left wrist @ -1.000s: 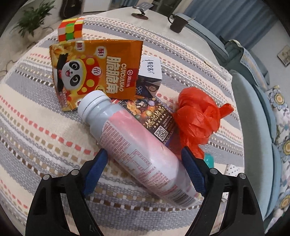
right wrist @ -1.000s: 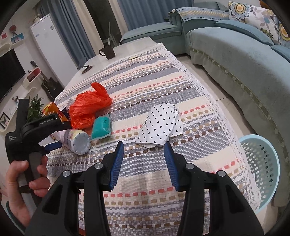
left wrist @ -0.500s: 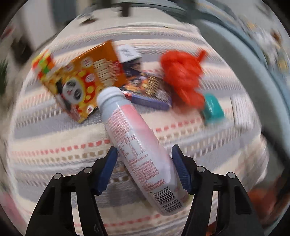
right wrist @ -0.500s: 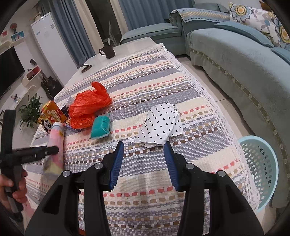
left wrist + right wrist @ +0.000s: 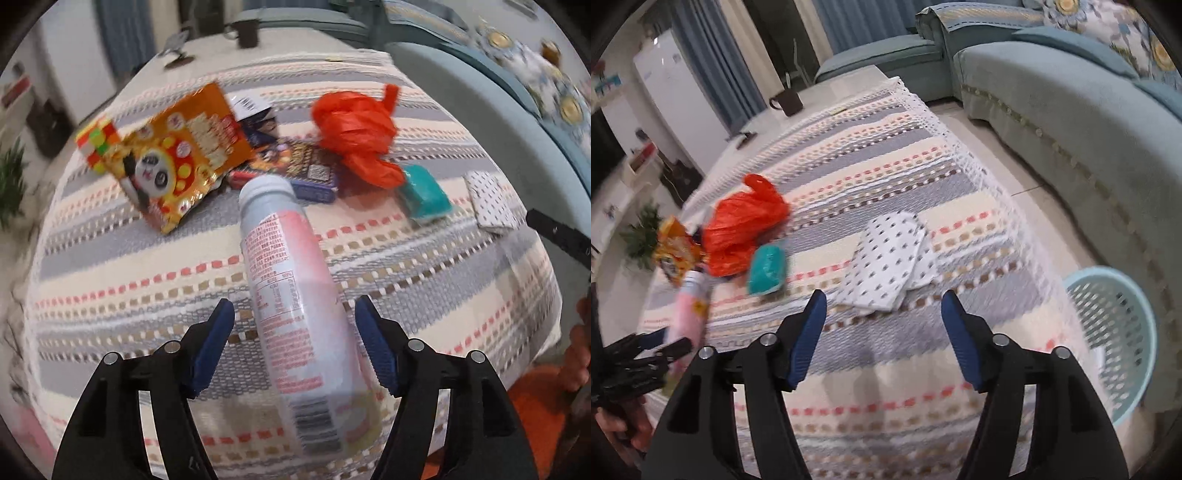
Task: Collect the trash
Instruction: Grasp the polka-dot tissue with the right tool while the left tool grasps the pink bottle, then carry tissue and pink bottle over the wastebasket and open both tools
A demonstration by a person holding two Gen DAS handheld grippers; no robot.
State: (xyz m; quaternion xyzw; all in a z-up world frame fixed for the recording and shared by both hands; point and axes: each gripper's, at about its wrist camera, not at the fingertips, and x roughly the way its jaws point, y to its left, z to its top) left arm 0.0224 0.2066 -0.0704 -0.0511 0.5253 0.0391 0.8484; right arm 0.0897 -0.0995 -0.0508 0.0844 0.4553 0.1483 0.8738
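My left gripper [image 5: 295, 332] is shut on a pink and white plastic bottle [image 5: 291, 288] and holds it above the striped tablecloth [image 5: 110, 280]; the bottle also shows in the right wrist view [image 5: 692, 310]. My right gripper [image 5: 882, 325] is open and empty above the table's near edge. On the cloth lie an orange panda snack bag [image 5: 173, 155], a crumpled red plastic bag [image 5: 358, 136], a teal packet [image 5: 424, 195], a dark printed box [image 5: 306, 173] and a white dotted paper bag [image 5: 886, 266].
A light blue mesh basket [image 5: 1115, 339] stands on the floor right of the table. A colour cube [image 5: 98, 144] sits behind the snack bag. A dark mug [image 5: 788, 101] stands at the table's far end. A teal sofa [image 5: 1071, 122] runs along the right.
My left gripper has lifted the bottle off the pile and pulled it back and to the right. My right gripper has tilted slightly and stays open.
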